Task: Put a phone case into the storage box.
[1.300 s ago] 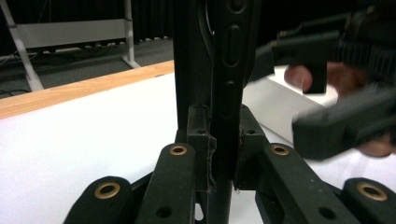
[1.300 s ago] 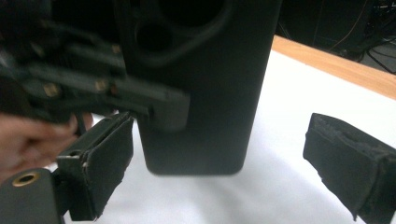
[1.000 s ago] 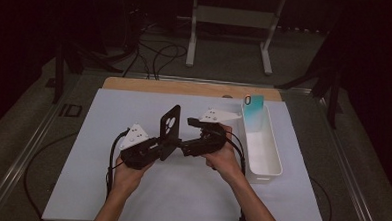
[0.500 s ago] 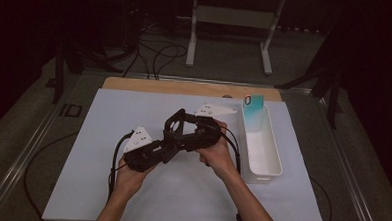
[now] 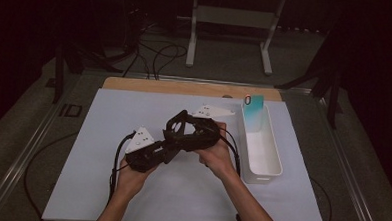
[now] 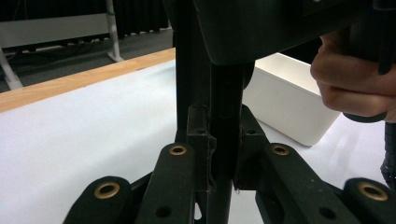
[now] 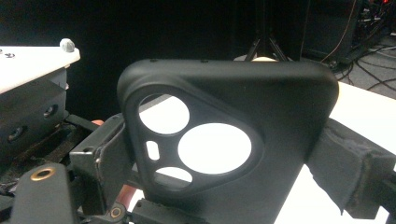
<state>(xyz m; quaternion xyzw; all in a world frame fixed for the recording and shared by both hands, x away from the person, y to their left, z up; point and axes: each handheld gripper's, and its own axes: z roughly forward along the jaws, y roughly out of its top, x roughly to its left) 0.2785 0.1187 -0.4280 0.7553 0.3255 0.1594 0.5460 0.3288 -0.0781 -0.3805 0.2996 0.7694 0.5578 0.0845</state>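
While both hands meet near the middle of the high view, a black phone case [image 5: 178, 126] is held up between the two grippers above the white bench [image 5: 108, 116]. The left gripper [image 5: 166, 148], at centre left, has its jaws clamped on the thin edge of the case, which the left gripper view shows standing upright between them. The right gripper [image 5: 183, 135] has its jaws set wide across the case; they have just been closing, with the case between them, its camera cut-out at centre left of the right gripper view. A white bin [image 5: 262, 153] stands at centre right, just beside the right hand [image 5: 214, 154], with a teal phone case [image 5: 252, 110] leaning at its far end.
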